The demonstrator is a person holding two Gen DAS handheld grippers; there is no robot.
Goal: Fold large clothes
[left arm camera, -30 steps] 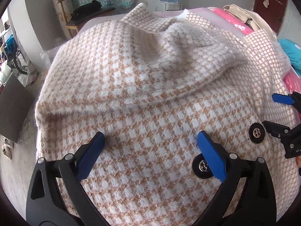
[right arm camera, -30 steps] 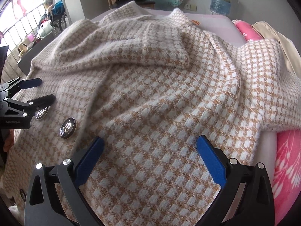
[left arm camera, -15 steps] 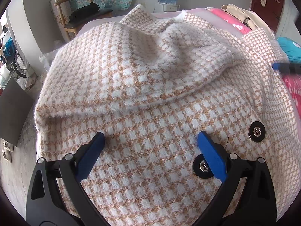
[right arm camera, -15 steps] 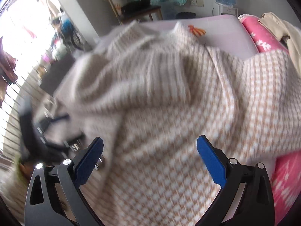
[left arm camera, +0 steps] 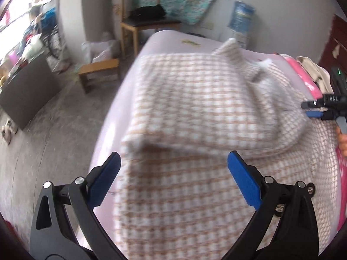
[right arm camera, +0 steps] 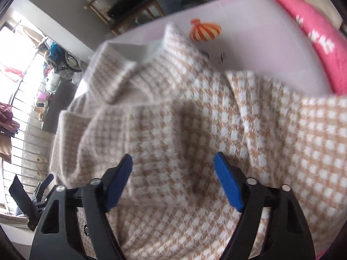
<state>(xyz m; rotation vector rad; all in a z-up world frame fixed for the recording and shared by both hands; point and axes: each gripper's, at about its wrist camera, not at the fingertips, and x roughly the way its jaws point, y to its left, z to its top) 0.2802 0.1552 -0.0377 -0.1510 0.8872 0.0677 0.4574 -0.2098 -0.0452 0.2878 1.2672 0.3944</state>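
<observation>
- Left gripper: jaws spread wide, the blue pads gripping nothing. It hovers over the near part of the checked coat, aimed forward and down along the bed.
- Right gripper: jaws parted, somewhat narrower than the left, empty. It hangs above the middle of the coat, pointing toward the collar.
- In the left wrist view the right gripper shows side-on at the right edge, its tips just beside a raised fold of the coat; whether they touch the cloth cannot be told. Fingers of the holding hand show below it.
- Coat: beige-and-white check, lying across the pale lilac bed, one layer doubled over another with a thick fold edge crossing the left view.
- Left wrist view only: wooden chair with a dark bundle on its seat, low wooden stool, water bottle, grey floor to the left of the bed.
- Right wrist view only: the turned-over collar, an orange-and-white striped print on the sheet beyond it, a pink blanket along the right, and part of the left gripper at the lower left.
- Both views are motion-blurred.
</observation>
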